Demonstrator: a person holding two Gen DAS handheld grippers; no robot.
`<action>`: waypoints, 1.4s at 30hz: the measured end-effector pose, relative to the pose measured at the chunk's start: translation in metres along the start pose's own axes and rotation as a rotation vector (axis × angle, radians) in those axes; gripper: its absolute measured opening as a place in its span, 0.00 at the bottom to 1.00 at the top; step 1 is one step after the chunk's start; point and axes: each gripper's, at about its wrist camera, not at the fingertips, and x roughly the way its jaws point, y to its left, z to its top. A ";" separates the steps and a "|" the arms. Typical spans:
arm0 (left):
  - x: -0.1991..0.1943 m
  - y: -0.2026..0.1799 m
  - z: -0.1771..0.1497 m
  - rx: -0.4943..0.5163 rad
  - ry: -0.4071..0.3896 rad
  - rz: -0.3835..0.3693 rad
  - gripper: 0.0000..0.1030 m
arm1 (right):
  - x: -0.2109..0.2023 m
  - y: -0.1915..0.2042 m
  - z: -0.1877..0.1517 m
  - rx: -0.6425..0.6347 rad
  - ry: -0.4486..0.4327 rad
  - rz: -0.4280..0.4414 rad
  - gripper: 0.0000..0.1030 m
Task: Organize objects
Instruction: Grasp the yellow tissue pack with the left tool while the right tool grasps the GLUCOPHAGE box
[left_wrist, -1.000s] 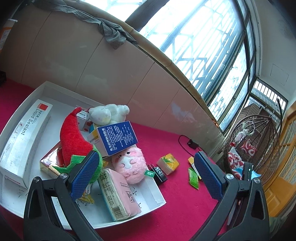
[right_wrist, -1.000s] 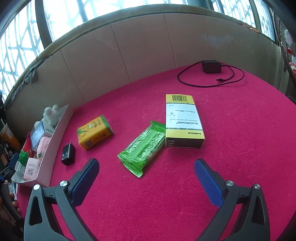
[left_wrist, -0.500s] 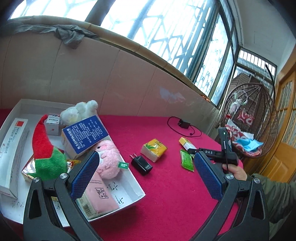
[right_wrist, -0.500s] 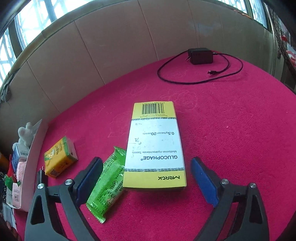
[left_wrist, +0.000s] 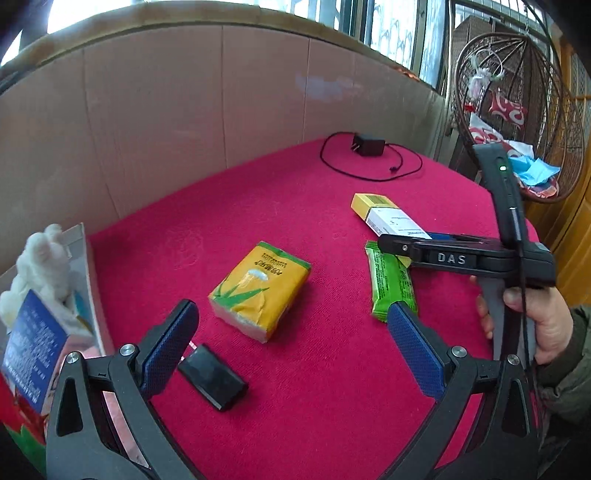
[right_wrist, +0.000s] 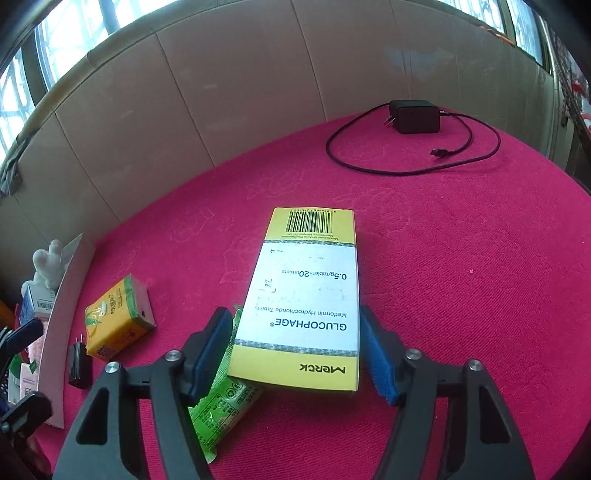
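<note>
Crimson carpet (left_wrist: 332, 369) covers the whole work surface, backed by a beige panelled wall (left_wrist: 184, 110). At the far left, a white tray (left_wrist: 86, 280) holds a white plush toy (left_wrist: 40, 258) and a blue-printed box (left_wrist: 33, 347), both leaning at its right wall. Just outside that wall lies a small black plug adapter (left_wrist: 212, 376), and next to it the yellow tissue pack (left_wrist: 260, 291) with an aloe print. The left gripper (left_wrist: 291, 347) hovers over this spot with its blue pads spread wide and nothing between them; the adapter sits just beside the left pad and the tissue pack beyond the gap.

Further right, a green snack wrapper (right_wrist: 218, 410) lies flat, its upper end tucked under the yellow-and-white Glucophage box (right_wrist: 306, 306). The right gripper (right_wrist: 295, 354) straddles the near end of this box; its jaws have just been closing. The right pad meets the box's right edge, while the left pad stands close against the left edge over the wrapper, though whether it presses yet cannot be told. In the left wrist view a hand (left_wrist: 535, 325) with an olive sleeve holds this gripper's handle.

Toward the back right, a black charger with its looped cable (right_wrist: 417, 116) rests on the carpet, well apart from the rest. A wicker hanging chair (left_wrist: 517, 110) stands beyond the carpet's right edge.
</note>
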 end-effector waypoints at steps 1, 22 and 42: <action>0.009 0.000 0.004 0.004 0.018 0.004 1.00 | -0.001 -0.002 0.000 0.011 -0.003 0.012 0.67; 0.063 0.008 0.010 0.017 0.147 0.160 0.72 | -0.004 -0.021 0.001 0.107 -0.030 0.127 0.67; -0.006 -0.015 -0.015 -0.087 -0.071 0.126 0.47 | -0.006 -0.029 -0.001 0.156 -0.046 0.153 0.57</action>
